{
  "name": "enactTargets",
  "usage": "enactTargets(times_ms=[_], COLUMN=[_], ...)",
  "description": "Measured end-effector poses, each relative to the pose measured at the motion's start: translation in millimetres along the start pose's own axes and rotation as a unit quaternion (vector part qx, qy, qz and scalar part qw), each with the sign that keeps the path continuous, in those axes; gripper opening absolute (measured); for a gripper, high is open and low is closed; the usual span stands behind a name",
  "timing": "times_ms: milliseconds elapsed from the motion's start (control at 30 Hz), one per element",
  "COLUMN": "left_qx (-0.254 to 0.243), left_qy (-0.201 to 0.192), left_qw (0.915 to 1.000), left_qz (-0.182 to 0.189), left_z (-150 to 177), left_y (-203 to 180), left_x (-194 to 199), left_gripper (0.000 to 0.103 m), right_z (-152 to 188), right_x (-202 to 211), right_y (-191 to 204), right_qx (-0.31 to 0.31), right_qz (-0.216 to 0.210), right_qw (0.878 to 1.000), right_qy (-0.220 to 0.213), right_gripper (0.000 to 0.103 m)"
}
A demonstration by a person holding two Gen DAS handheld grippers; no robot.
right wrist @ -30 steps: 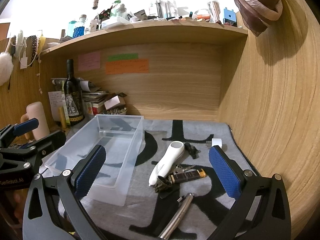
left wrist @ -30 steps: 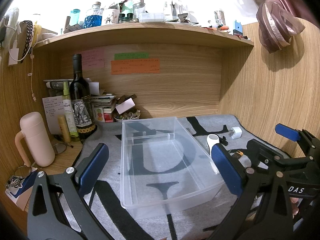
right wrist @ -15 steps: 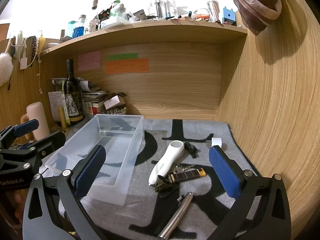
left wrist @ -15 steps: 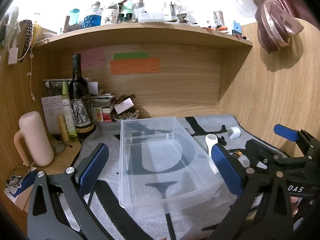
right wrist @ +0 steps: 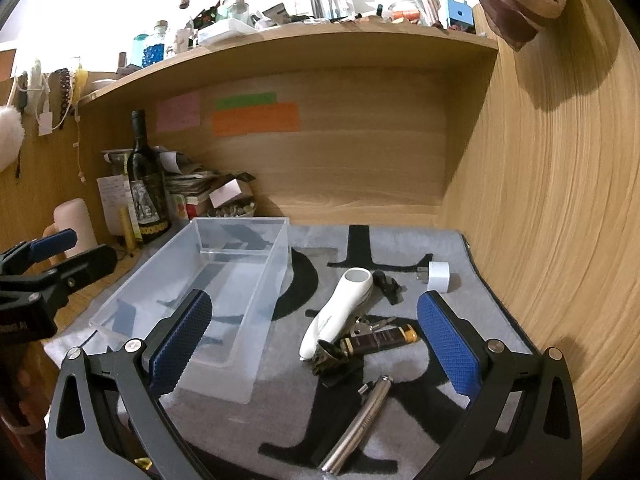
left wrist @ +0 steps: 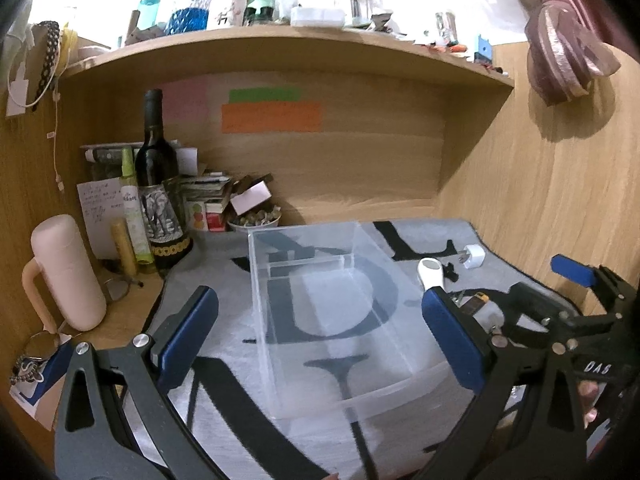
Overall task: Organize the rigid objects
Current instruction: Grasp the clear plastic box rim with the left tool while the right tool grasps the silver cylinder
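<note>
Clutter for sorting lies low and right of centre in the right wrist view: a white handheld device (right wrist: pixel 340 312), a black clip-like piece (right wrist: pixel 387 282) just beside its head, a white plug adapter (right wrist: pixel 438 276) further right, a brown-and-amber lighter (right wrist: pixel 380 337) touching a dark toothed attachment (right wrist: pixel 326 356), and a metal cylinder (right wrist: pixel 360 424) nearest the camera. All sit on the grey mat with black lettering (right wrist: pixel 404 244), close together, which I judge makes them easy to take one after another.

The clear plastic bin (right wrist: pixel 260 292) stands left of centre in that view, with nothing in it, its long side just beside the pile; that looks like the destination, set so each carry is short.

The right gripper (right wrist: pixel 314 340) has its blue pads wide apart and holds nothing, framing the white handheld device and the lighter, apparently lining up a first pick. The left gripper (left wrist: pixel 320 340) is likewise spread and empty, its pads to either side of the bin in the left wrist view, perhaps ready to steady the light bin.

A wine bottle (right wrist: pixel 146 184) and a pink mug (left wrist: pixel 66 276) stand at the left, off the mat and apart from the pile.
</note>
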State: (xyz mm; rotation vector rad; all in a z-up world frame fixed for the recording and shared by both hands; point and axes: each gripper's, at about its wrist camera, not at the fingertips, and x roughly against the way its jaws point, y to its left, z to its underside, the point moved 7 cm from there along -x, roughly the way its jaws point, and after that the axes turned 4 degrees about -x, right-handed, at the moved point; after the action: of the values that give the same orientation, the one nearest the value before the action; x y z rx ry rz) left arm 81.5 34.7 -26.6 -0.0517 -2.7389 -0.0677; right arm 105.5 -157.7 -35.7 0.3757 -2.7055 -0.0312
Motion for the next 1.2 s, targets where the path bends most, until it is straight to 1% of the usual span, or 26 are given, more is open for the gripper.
enactTargets(times_ms=[33, 67, 100, 167, 300, 367, 433, 467, 500, 533, 667, 767, 867, 967, 1000, 1067, 1133, 1167, 1200], left_qx=[0.000, -0.002, -0.003, 0.001, 0.011, 0.021, 0.034, 0.040, 0.045, 0.050, 0.068, 0.077, 0.076, 0.066, 0.061, 0.056, 0.055, 0.056, 0.055], left_qy=[0.004, 0.015, 0.022, 0.036, 0.069, 0.088, 0.116, 0.130, 0.142, 0.155, 0.199, 0.223, 0.234, 0.237, 0.237, 0.237, 0.239, 0.240, 0.242], left_qw=[1.0000, 0.9998, 0.9996, 0.9993, 0.9975, 0.9959, 0.9926, 0.9907, 0.9888, 0.9865, 0.9770, 0.9706, 0.9677, 0.9680, 0.9684, 0.9687, 0.9683, 0.9679, 0.9674], left_qz=[-0.005, -0.012, -0.015, -0.007, -0.008, -0.002, 0.007, 0.009, 0.012, 0.015, 0.037, 0.049, 0.053, 0.051, 0.049, 0.047, 0.047, 0.048, 0.051], left_z=[0.8, 2.1, 2.9, 5.2, 8.7, 11.2, 16.0, 18.3, 20.8, 23.4, 34.5, 41.0, 42.2, 42.7, 42.9, 42.5, 43.1, 43.0, 43.1], left_y=[2.6, 5.7, 8.2, 14.3, 30.9, 39.6, 49.1, 53.8, 57.3, 60.3, 65.2, 65.1, 63.5, 60.0, 58.2, 57.7, 57.9, 57.6, 56.7], left_x=[-1.3, -4.3, -7.0, -12.0, -24.5, -32.8, -43.1, -47.4, -52.0, -56.9, -71.9, -82.1, -88.7, -91.9, -93.0, -95.3, -97.3, -99.1, -100.6], left_gripper=[0.094, 0.085, 0.083, 0.081, 0.069, 0.067, 0.063, 0.060, 0.056, 0.054, 0.043, 0.040, 0.038, 0.035, 0.034, 0.033, 0.033, 0.031, 0.029], right_z=[0.2, 0.0, 0.4, 2.1, 8.5, 12.9, 17.7, 21.6, 25.0, 29.0, 47.7, 64.8, 79.6, 89.5, 91.3, 91.0, 89.4, 89.0, 88.4], right_x=[-0.1, -0.4, -0.6, -2.0, -4.6, -7.1, -8.8, -9.9, -11.2, -11.9, -15.8, -21.5, -30.6, -39.9, -43.7, -47.2, -48.3, -48.2, -49.1], right_y=[-2.1, -3.6, -5.7, -11.1, -22.2, -29.0, -36.0, -41.1, -45.0, -48.1, -52.8, -48.7, -43.3, -42.4, -43.2, -44.8, -45.2, -45.5, -46.6], right_qx=[0.000, -0.001, -0.001, -0.003, -0.006, -0.010, -0.015, -0.019, -0.022, -0.026, -0.035, -0.027, -0.017, -0.017, -0.019, -0.022, -0.021, -0.022, -0.024], right_qz=[0.002, 0.004, 0.006, 0.008, 0.013, 0.015, 0.019, 0.021, 0.022, 0.023, 0.019, 0.021, 0.023, 0.024, 0.025, 0.026, 0.030, 0.031, 0.031], right_qw=[1.000, 1.000, 1.000, 1.000, 0.999, 0.998, 0.998, 0.997, 0.996, 0.995, 0.990, 0.986, 0.982, 0.978, 0.978, 0.979, 0.979, 0.980, 0.980], right_qy=[0.002, 0.004, 0.006, 0.016, 0.038, 0.052, 0.066, 0.076, 0.085, 0.094, 0.132, 0.161, 0.187, 0.204, 0.208, 0.202, 0.198, 0.197, 0.195], right_gripper=[0.101, 0.100, 0.097, 0.092, 0.082, 0.079, 0.075, 0.074, 0.071, 0.067, 0.063, 0.058, 0.053, 0.046, 0.043, 0.040, 0.027, 0.024, 0.018])
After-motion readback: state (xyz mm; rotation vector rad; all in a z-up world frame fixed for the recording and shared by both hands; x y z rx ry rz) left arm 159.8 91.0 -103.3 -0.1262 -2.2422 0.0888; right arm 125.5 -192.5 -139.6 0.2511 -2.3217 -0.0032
